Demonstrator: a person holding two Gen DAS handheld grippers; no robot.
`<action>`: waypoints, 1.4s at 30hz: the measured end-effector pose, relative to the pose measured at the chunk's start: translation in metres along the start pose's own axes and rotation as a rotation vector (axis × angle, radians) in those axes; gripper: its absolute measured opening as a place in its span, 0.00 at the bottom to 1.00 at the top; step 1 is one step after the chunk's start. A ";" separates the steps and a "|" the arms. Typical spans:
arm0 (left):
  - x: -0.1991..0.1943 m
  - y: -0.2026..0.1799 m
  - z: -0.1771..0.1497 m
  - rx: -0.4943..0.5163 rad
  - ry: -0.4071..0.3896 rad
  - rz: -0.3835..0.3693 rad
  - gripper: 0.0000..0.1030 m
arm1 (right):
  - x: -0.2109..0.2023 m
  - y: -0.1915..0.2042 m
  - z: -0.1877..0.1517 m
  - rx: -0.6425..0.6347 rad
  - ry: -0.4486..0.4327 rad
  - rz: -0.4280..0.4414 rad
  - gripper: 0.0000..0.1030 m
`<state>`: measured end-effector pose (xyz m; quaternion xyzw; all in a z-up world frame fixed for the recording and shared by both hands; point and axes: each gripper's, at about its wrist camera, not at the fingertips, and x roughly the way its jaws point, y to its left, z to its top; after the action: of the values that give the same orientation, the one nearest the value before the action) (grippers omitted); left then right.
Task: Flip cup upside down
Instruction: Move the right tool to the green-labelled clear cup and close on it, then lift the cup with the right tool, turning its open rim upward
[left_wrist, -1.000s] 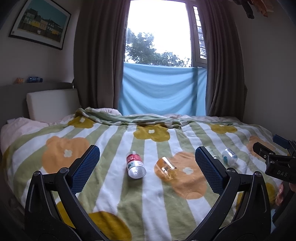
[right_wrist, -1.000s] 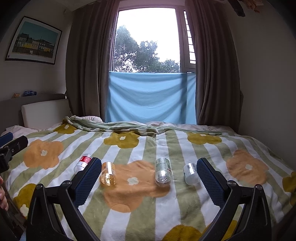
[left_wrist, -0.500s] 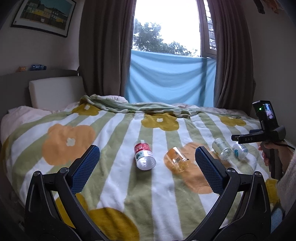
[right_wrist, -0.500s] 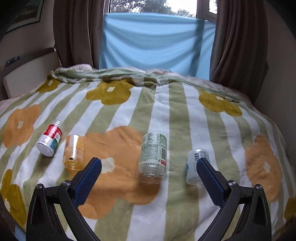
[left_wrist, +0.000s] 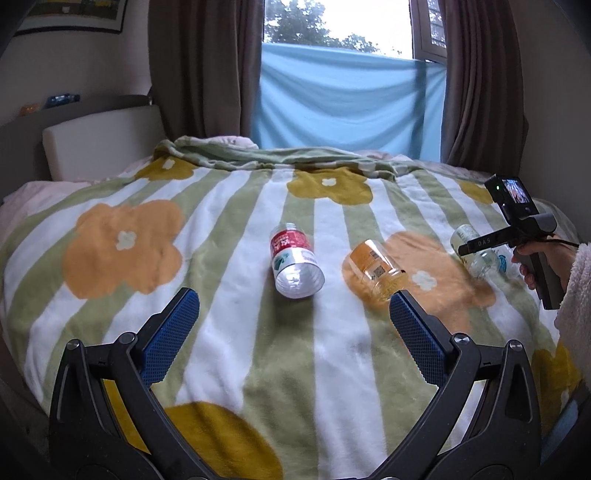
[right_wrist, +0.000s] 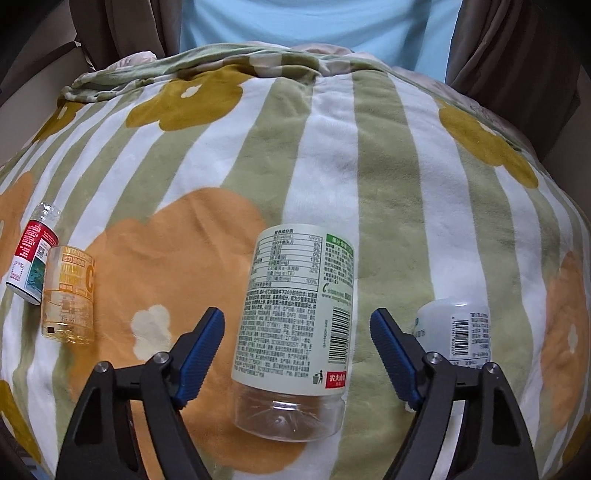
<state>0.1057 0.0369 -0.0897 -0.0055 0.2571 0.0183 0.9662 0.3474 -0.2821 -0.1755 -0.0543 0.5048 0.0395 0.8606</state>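
Note:
Several empty bottles lie on their sides on a flowered striped blanket (right_wrist: 388, 155). My right gripper (right_wrist: 297, 332) is open, its blue pads either side of a clear bottle with a pale green label (right_wrist: 295, 328), not touching it. A small white bottle (right_wrist: 456, 325) lies just right of it, an orange bottle (right_wrist: 68, 295) and a red-labelled bottle (right_wrist: 31, 254) at the left. My left gripper (left_wrist: 291, 314) is open and empty above the blanket (left_wrist: 221, 221), just short of the red-labelled bottle (left_wrist: 293, 258) and the orange bottle (left_wrist: 373, 271). The right gripper also shows in the left wrist view (left_wrist: 524, 236).
The bed fills both views. A rumpled blanket fold (left_wrist: 280, 155) lies at the far edge, a white headboard cushion (left_wrist: 99, 140) at the left. Curtains (left_wrist: 203, 66) and a blue cloth (left_wrist: 347, 103) hang behind. The holder's hand and fleece sleeve (left_wrist: 576, 288) are at the right.
My right gripper has dropped and moved forward until its pads flank the green-labelled bottle. My left gripper has tilted down and come closer to the red-labelled and orange bottles.

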 end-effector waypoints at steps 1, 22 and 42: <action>0.003 -0.001 -0.002 0.004 0.009 -0.002 1.00 | 0.002 0.001 0.000 -0.009 0.007 -0.004 0.73; -0.022 0.003 -0.004 -0.002 -0.005 -0.037 1.00 | -0.066 0.045 -0.034 -0.157 -0.006 0.130 0.57; -0.086 0.030 -0.001 -0.034 -0.094 -0.030 1.00 | -0.072 0.168 -0.108 -0.557 0.108 0.101 0.57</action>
<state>0.0292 0.0636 -0.0474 -0.0249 0.2110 0.0082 0.9771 0.1989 -0.1311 -0.1742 -0.2656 0.5214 0.2165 0.7815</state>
